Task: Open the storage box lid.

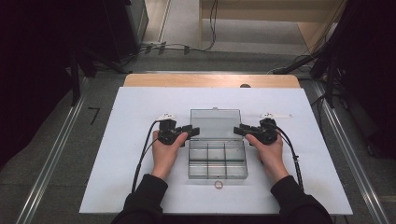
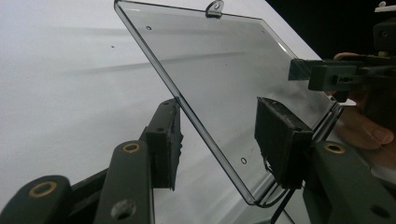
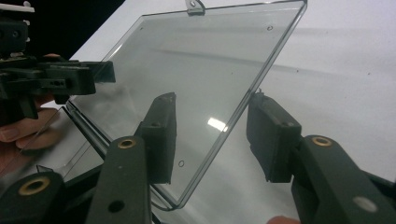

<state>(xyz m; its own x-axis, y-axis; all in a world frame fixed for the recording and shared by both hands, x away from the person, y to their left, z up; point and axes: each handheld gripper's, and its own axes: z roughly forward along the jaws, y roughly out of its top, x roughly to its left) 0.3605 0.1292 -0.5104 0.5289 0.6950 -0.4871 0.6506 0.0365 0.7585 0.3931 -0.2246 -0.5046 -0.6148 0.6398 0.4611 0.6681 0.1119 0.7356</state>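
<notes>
A clear plastic box (image 1: 217,158) sat mid-table on a white board (image 1: 126,140), its lid (image 1: 215,123) swung back and open. The left gripper (image 1: 192,131) and right gripper (image 1: 239,130) each straddled a side edge of the lid near the hinge, jaws part open, pads off the plastic, gripping nothing. The lid looked light, stiff, slick and likely brittle; its side edges seemed the best hold.
</notes>
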